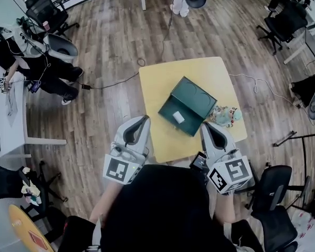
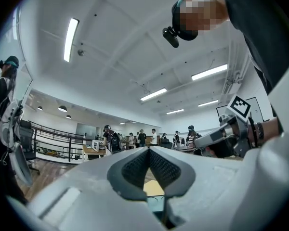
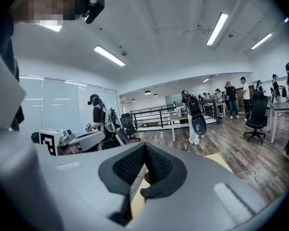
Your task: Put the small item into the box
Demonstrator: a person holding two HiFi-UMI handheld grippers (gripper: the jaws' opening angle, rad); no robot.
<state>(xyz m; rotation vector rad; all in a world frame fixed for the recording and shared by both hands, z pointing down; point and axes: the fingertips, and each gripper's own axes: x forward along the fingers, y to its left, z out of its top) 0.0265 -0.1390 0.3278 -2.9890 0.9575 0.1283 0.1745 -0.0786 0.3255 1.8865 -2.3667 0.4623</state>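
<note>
A dark green box [image 1: 186, 106] lies open on the yellow table [image 1: 163, 80], its lid tipped back toward the far right. A small white item [image 1: 178, 117] rests inside the box's tray. A cluster of small teal and coloured toys [image 1: 226, 115] sits on the table just right of the box. My left gripper [image 1: 145, 119] hovers over the table's near left edge, shut and empty. My right gripper [image 1: 205, 126] hangs near the front right, close to the toys, also shut. In the gripper views the left gripper [image 2: 148, 150] and the right gripper [image 3: 144, 148] each show pads pressed together and tilted upward.
A black flat object [image 1: 199, 161] lies at the table's front edge. Cables [image 1: 110, 80] trail over the wooden floor. Office chairs [image 1: 283, 22] stand at the right, and a white desk [image 1: 10, 119] with a seated person [image 1: 37, 62] at the left. People stand in the distance [image 3: 231, 97].
</note>
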